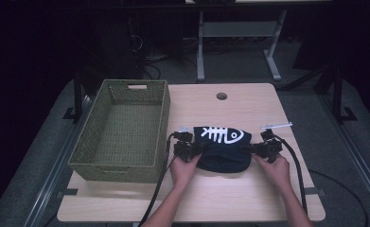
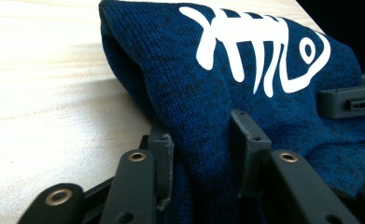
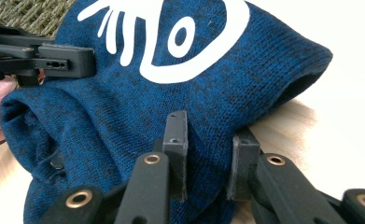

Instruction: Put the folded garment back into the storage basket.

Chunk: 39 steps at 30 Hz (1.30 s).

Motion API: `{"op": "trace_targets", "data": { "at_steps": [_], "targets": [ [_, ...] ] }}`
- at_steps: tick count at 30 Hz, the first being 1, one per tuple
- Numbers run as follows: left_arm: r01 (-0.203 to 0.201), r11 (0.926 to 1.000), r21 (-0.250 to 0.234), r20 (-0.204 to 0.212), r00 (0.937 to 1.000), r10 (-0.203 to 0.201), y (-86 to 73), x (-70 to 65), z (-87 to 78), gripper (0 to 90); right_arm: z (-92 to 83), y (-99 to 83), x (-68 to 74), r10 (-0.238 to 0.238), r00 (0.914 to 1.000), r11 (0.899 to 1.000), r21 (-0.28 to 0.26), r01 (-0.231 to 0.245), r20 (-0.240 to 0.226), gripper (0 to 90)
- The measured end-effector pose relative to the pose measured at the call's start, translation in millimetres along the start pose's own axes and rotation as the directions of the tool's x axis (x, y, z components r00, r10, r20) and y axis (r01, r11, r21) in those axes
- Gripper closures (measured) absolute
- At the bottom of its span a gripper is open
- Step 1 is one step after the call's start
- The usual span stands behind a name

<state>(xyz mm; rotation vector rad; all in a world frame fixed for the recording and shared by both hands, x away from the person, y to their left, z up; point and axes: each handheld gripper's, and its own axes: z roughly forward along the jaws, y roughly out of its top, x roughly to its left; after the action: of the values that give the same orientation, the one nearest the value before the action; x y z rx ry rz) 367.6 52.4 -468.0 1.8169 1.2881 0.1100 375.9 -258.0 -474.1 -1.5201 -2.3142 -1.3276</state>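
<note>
**Both grippers hold the hat, basket waits to the left**

The hat (image 1: 222,147), dark blue knit with a white fishbone print, lies on the bench (image 1: 249,198) a little right of centre, just right of the basket (image 1: 121,132). It looks bunched rather than flat, with its open side towards the far right in the right gripper view.

The left gripper (image 1: 198,148) has the hat's left edge: in the left gripper view a fold of knit sits between its fingers (image 2: 161,158), which are closed partway onto it. The right gripper (image 1: 248,149) takes the right edge the same way, its fingers (image 3: 176,140) pinching a thick fold.

The step in hand seems to be lifting the hat towards the basket. To do it well, keep both pinches firm, raise the two sides together so the knit does not sag or slip, clear the basket's near right wall, then carry it left over the open middle.
</note>
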Motion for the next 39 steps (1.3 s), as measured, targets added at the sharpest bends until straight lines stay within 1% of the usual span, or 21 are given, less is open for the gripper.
{"op": "trace_targets", "data": {
  "at_steps": [7, 9, 11, 13, 14, 15, 17, 18, 20, 21, 22, 24, 27, 28, 30, 31, 32, 34, 36, 37, 39],
  "targets": [
    [-0.006, 1.0, 0.003, -0.002, 1.0, 0.006, 1.4, -1.5, -0.2, 68.5, -3.4, 0.0, 3.3, 0.001, 1.0, 1.0, -0.001, -0.001, 0.007, 73.9],
    [-0.012, 0.9999, 0.008, 0.001, 0.9999, 0.012, 2.2, -2.9, -1.6, 68.7, -4.5, -0.3, 4.7, 0.0, 0.9999, 1.0, -0.005, 0.0, 0.013, 74.0],
    [-0.009, 1.0, 0.001, 0.01, 0.9999, 0.009, 2.8, -5.1, -3.2, 69.0, -6.4, -0.3, 7.1, -0.003, 0.9998, 1.0, 0.001, 0.003, 0.022, 74.2],
    [-0.021, 0.9998, 0.004, 0.008, 0.9997, 0.021, 3.9, -7.2, -5.4, 69.2, -8.9, -0.1, 9.9, -0.004, 0.9996, 1.0, -0.005, 0.005, 0.029, 74.3],
    [-0.032, 0.9995, 0.003, 0.008, 0.9995, 0.032, 5.3, -10.7, -7.6, 69.4, -12.0, 0.4, 13.6, -0.007, 0.9991, 1.0, -0.005, 0.007, 0.042, 74.4],
    [-0.035, 0.9994, -0.002, 0.007, 0.9994, 0.035, 6.1, -13.5, -8.5, 69.6, -13.7, 0.5, 15.8, -0.013, 0.9988, 1.0, -0.004, 0.013, 0.048, 74.4],
    [-0.057, 0.9983, -0.004, 0.004, 0.9983, 0.057, 8.7, -18.0, -12.0, 69.8, -17.4, 0.5, 19.7, -0.025, 0.9979, 1.0, -0.008, 0.025, 0.06, 74.4],
    [-0.057, 0.9983, -0.004, 0.004, 0.9983, 0.057, 8.7, -18.0, -12.0, 69.8, -17.4, 0.5, 19.7, -0.025, 0.9979, 1.0, -0.008, 0.025, 0.06, 74.4],
    [-0.072, 0.9974, -0.008, 0.004, 0.9974, 0.072, 12.9, -23.6, -16.5, 69.8, -23.6, 0.1, 25.5, -0.033, 0.9968, 0.999, -0.02, 0.034, 0.073, 74.5],
    [-0.072, 0.9974, -0.008, 0.004, 0.9974, 0.072, 12.9, -23.6, -16.5, 69.8, -23.6, 0.1, 25.5, -0.033, 0.9968, 0.999, -0.02, 0.034, 0.073, 74.5],
    [-0.082, 0.9966, -0.004, 0.004, 0.9966, 0.082, 14.2, -25.2, -18.2, 69.8, -26.7, 0.2, 28.2, -0.04, 0.9958, 0.999, -0.024, 0.042, 0.083, 74.5],
    [-0.096, 0.9953, -0.012, 0.005, 0.9954, 0.096, 17.2, -29.2, -22.3, 69.8, -29.5, 0.6, 30.3, -0.045, 0.9956, 0.999, -0.023, 0.047, 0.082, 74.5],
    [-0.105, 0.9943, -0.017, 0.011, 0.9943, 0.106, 19.4, -30.8, -26.0, 69.8, -33.3, 2.3, 34.2, -0.044, 0.9956, 0.999, -0.021, 0.045, 0.083, 74.4],
    [-0.124, 0.9922, -0.014, 0.008, 0.9922, 0.124, 21.7, -32.4, -30.2, 69.8, -34.4, 3.1, 35.7, -0.043, 0.9959, 0.999, -0.025, 0.045, 0.08, 74.4],
    [-0.123, 0.9922, -0.018, 0.011, 0.9923, 0.123, 23.0, -32.8, -32.1, 69.8, -36.7, 4.9, 39.5, -0.053, 0.9952, 0.998, -0.02, 0.054, 0.083, 74.4],
    [-0.127, 0.9918, -0.016, 0.012, 0.9918, 0.127, 24.5, -32.9, -34.5, 69.8, -36.7, 4.9, 39.5, -0.053, 0.9952, 0.998, -0.02, 0.054, 0.083, 74.4],
    [-0.126, 0.9918, -0.02, 0.014, 0.9919, 0.126, 25.5, -33.3, -36.9, 69.7, -38.5, 7.1, 44.3, -0.057, 0.9949, 0.998, -0.024, 0.059, 0.083, 74.4],
    [-0.124, 0.9918, -0.029, 0.024, 0.9919, 0.125, 27.7, -33.9, -42.2, 69.7, -39.9, 8.2, 46.7, -0.064, 0.9944, 0.998, -0.023, 0.066, 0.084, 74.4],
    [-0.132, 0.9907, -0.034, 0.029, 0.9908, 0.133, 31.6, -35.4, -50.6, 69.6, -43.9, 12.1, 54.2, -0.068, 0.9943, 0.997, -0.022, 0.07, 0.082, 74.5],
    [-0.132, 0.9907, -0.034, 0.029, 0.9908, 0.133, 31.6, -35.4, -50.6, 69.6, -43.9, 12.1, 54.2, -0.068, 0.9943, 0.997, -0.022, 0.07, 0.082, 74.5],
    [-0.139, 0.9894, -0.042, 0.03, 0.9897, 0.14, 34.4, -37.5, -56.0, 69.6, -47.4, 14.5, 58.6, -0.079, 0.9934, 0.996, -0.031, 0.082, 0.083, 74.5]
  ]
}}
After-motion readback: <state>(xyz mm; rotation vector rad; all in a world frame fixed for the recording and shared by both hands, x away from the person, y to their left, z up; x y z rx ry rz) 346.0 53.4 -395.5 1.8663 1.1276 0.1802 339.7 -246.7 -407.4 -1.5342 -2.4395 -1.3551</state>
